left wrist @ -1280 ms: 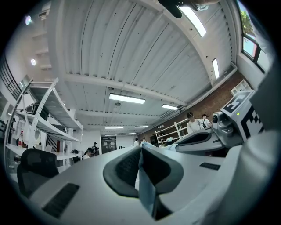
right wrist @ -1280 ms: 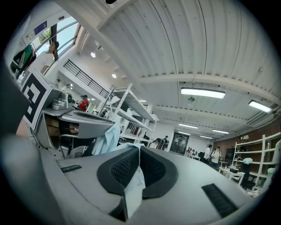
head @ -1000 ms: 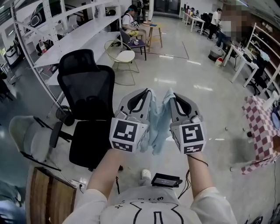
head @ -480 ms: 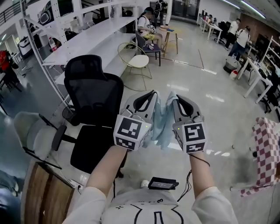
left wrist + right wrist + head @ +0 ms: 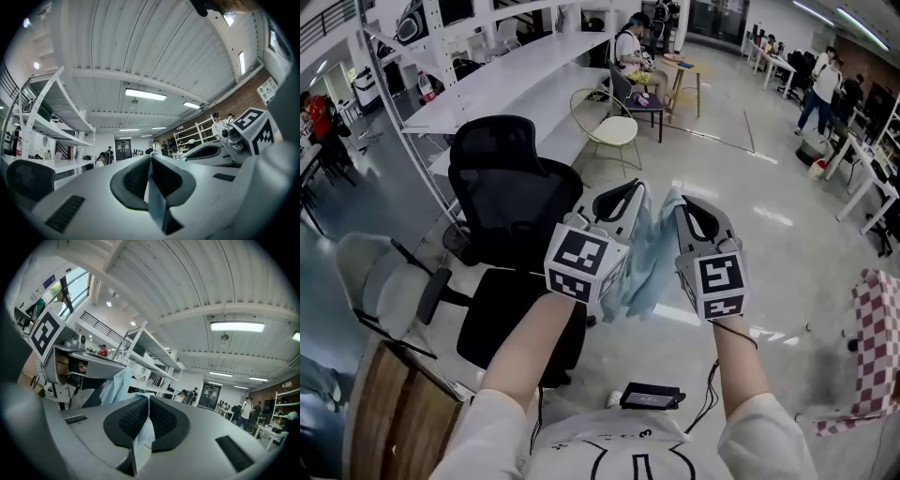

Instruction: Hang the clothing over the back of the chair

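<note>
While the left gripper (image 5: 634,190) and right gripper (image 5: 683,203) each clamp the blue garment (image 5: 651,255), this reads as carry phase; next needs it lifted over the chair back (image 5: 514,202), then draped.

The hall was brightly, evenly lit by long white fluorescent ceiling tubes (image 5: 145,94), which left pale glare streaks on the glossy grey floor (image 5: 773,217) at far right. Shadows were soft. Both gripper views bent strongly, with black corners. Close to the lens, the left gripper (image 5: 150,158), the right gripper (image 5: 148,401) and the light blue cloth garment (image 5: 139,439) looked soft.
</note>
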`<state>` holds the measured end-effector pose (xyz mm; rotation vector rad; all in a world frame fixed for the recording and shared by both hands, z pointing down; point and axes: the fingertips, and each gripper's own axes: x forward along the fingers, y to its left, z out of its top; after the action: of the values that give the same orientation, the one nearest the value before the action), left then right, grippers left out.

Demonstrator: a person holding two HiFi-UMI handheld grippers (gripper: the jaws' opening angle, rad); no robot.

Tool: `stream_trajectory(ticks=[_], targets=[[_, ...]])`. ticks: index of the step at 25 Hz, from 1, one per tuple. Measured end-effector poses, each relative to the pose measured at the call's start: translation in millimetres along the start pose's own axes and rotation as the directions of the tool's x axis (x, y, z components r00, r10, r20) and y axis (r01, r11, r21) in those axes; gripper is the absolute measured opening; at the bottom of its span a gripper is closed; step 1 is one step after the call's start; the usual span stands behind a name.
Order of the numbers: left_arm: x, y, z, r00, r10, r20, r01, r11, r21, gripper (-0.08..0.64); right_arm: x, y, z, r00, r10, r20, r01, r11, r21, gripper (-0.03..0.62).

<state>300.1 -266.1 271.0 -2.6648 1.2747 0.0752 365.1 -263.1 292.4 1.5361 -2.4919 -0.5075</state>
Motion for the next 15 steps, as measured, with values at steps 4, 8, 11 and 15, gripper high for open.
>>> stream_trajectory(ticks=[4, 8, 11, 15], targets=[[2, 20, 3, 0.999, -0.035, -0.004, 0.035, 0.999, 0.029, 0.026, 17, 4, 4, 0.999, -0.035, -0.007, 0.035, 0.999, 0.001, 0.029], [5, 41, 5, 0.993, -0.12, -0.019, 0.121, 0.992, 0.04, 0.026, 41, 17, 15, 0.995, -0.089, -0.033, 0.088, 0.996, -0.026, 0.029], [9, 54, 6, 0.978, -0.203, -0.047, 0.206, 0.976, 0.077, 0.026, 54, 25, 24, 0.989, -0.136, -0.055, 0.134, 0.99, -0.031, 0.029], [13, 81, 8, 0.956, -0.284, -0.068, 0.29, 0.95, 0.116, 0.026, 72, 35, 32, 0.977, -0.197, -0.078, 0.191, 0.978, -0.077, 0.029]])
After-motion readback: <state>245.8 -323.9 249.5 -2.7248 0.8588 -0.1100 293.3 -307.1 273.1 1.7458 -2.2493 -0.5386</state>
